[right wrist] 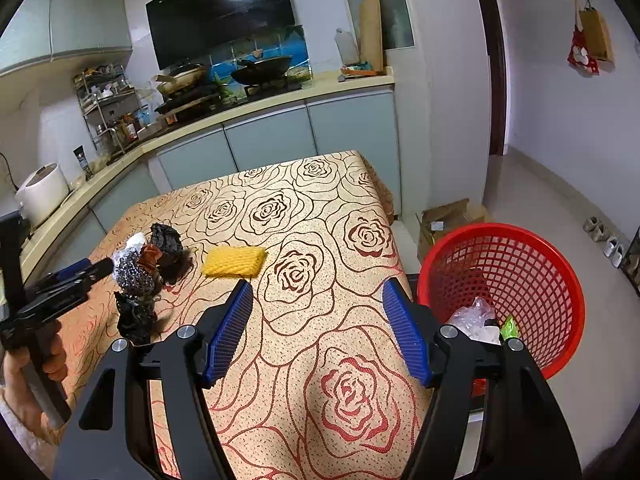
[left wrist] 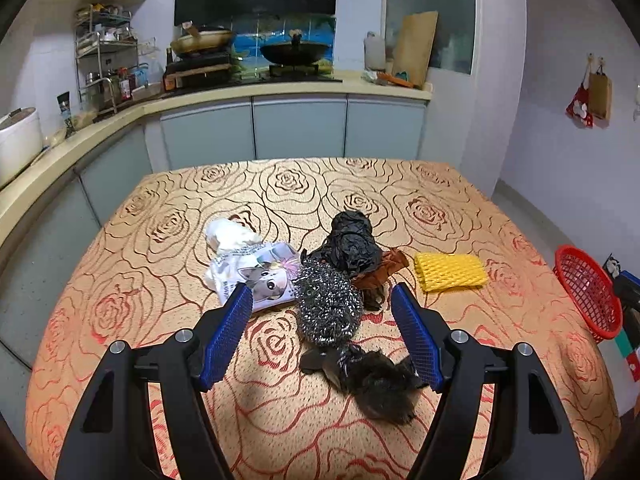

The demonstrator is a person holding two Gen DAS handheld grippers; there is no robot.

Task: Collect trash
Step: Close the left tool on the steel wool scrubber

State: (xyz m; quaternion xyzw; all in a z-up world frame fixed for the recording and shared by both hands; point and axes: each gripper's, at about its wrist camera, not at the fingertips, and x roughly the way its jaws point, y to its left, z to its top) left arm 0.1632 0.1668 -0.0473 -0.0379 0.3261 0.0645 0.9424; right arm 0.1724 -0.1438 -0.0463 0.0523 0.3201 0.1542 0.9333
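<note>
Trash lies in a cluster on the rose-patterned table: a steel wool ball, a white printed wrapper, a crumpled black bag, a brown scrap, a dark fuzzy clump and a yellow foam net. My left gripper is open, its blue pads standing either side of the steel wool without touching it. My right gripper is open and empty above the table's right edge, beside the red mesh basket, which holds clear plastic and a green scrap. The yellow net lies ahead of it.
A kitchen counter with woks and a rack runs behind and left of the table. A rice cooker stands at the left. A cardboard box sits on the floor behind the basket. A hand grips the left tool's handle.
</note>
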